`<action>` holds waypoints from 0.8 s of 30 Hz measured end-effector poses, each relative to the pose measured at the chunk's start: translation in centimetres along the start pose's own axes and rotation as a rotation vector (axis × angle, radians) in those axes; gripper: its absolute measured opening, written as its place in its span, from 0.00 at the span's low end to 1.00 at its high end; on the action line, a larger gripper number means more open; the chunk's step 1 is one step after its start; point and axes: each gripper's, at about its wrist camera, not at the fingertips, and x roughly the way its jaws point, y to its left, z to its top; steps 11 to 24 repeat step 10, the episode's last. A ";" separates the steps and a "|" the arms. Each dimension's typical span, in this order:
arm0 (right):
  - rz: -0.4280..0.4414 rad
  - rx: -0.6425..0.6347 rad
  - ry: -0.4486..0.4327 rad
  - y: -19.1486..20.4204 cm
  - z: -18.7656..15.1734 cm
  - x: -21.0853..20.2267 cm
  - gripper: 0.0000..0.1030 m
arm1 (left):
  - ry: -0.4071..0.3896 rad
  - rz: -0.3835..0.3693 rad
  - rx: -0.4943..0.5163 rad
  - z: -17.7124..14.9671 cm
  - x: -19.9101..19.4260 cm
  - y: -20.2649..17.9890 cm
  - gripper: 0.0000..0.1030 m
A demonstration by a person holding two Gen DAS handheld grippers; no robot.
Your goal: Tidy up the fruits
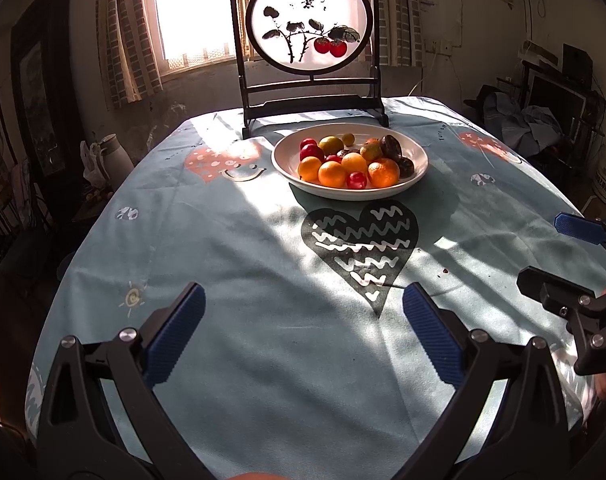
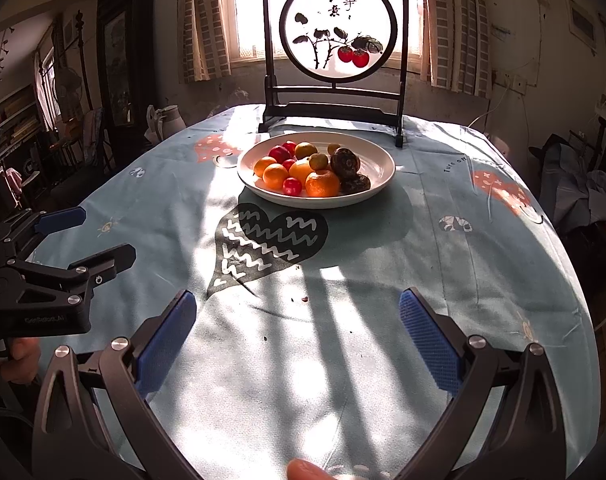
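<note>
A white bowl sits far back on the table, piled with several oranges, small red fruits, greenish citrus and dark brown fruits. My left gripper hovers open over the near cloth, nothing between its blue pads. My right gripper is likewise open and empty, well short of the bowl. In the left wrist view the right gripper shows at the right edge; in the right wrist view the left gripper shows at the left.
A light blue tablecloth with heart prints covers the round table. A dark-framed round screen painted with persimmons stands just behind the bowl. A white jug and room clutter lie beyond the table edge.
</note>
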 end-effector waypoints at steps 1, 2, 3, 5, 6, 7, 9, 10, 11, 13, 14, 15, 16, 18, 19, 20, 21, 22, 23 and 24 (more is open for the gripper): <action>0.000 0.001 0.000 0.0 0.0 0.0 0.99 | -0.003 0.004 0.007 -0.1 -0.1 -0.1 0.98; 0.000 0.003 0.000 0.0 0.0 0.0 0.99 | -0.003 0.005 0.008 0.0 -0.1 -0.2 0.98; -0.001 0.004 0.001 0.0 0.0 0.0 0.99 | 0.000 0.008 0.005 0.1 0.0 -0.2 0.98; -0.003 0.005 0.001 0.0 -0.1 -0.1 0.99 | 0.014 0.004 0.000 0.1 0.2 -0.1 0.98; -0.002 0.005 0.000 0.0 -0.1 -0.1 0.99 | 0.018 0.003 -0.001 0.1 0.3 0.0 0.98; -0.002 0.004 0.000 0.0 -0.1 -0.1 0.99 | 0.020 0.006 -0.001 0.0 0.3 0.0 0.98; -0.004 0.007 0.002 -0.1 -0.1 -0.1 0.99 | 0.023 0.006 0.001 0.1 0.3 0.0 0.98; -0.004 0.008 0.002 -0.1 -0.1 -0.2 0.99 | 0.024 0.004 0.001 0.1 0.3 0.0 0.98; -0.004 0.008 0.002 -0.1 -0.1 -0.2 0.99 | 0.024 0.004 0.001 0.1 0.3 0.0 0.98; -0.004 0.008 0.002 -0.1 -0.1 -0.2 0.99 | 0.024 0.004 0.001 0.1 0.3 0.0 0.98; -0.004 0.008 0.002 -0.1 -0.1 -0.2 0.99 | 0.024 0.004 0.001 0.1 0.3 0.0 0.98; -0.004 0.008 0.002 -0.1 -0.1 -0.2 0.99 | 0.024 0.004 0.001 0.1 0.3 0.0 0.98; -0.004 0.008 0.002 -0.1 -0.1 -0.2 0.99 | 0.024 0.004 0.001 0.1 0.3 0.0 0.98; -0.004 0.008 0.002 -0.1 -0.1 -0.2 0.99 | 0.024 0.004 0.001 0.1 0.3 0.0 0.98; -0.004 0.008 0.002 -0.1 -0.1 -0.2 0.99 | 0.024 0.004 0.001 0.1 0.3 0.0 0.98; -0.004 0.008 0.002 -0.1 -0.1 -0.2 0.99 | 0.024 0.004 0.001 0.1 0.3 0.0 0.98; -0.004 0.008 0.002 -0.1 -0.1 -0.2 0.99 | 0.024 0.004 0.001 0.1 0.3 0.0 0.98; -0.004 0.008 0.002 -0.1 -0.1 -0.2 0.99 | 0.024 0.004 0.001 0.1 0.3 0.0 0.98; -0.004 0.008 0.002 -0.1 -0.1 -0.2 0.99 | 0.024 0.004 0.001 0.1 0.3 0.0 0.98; -0.004 0.008 0.002 -0.1 -0.1 -0.2 0.99 | 0.024 0.004 0.001 0.1 0.3 0.0 0.98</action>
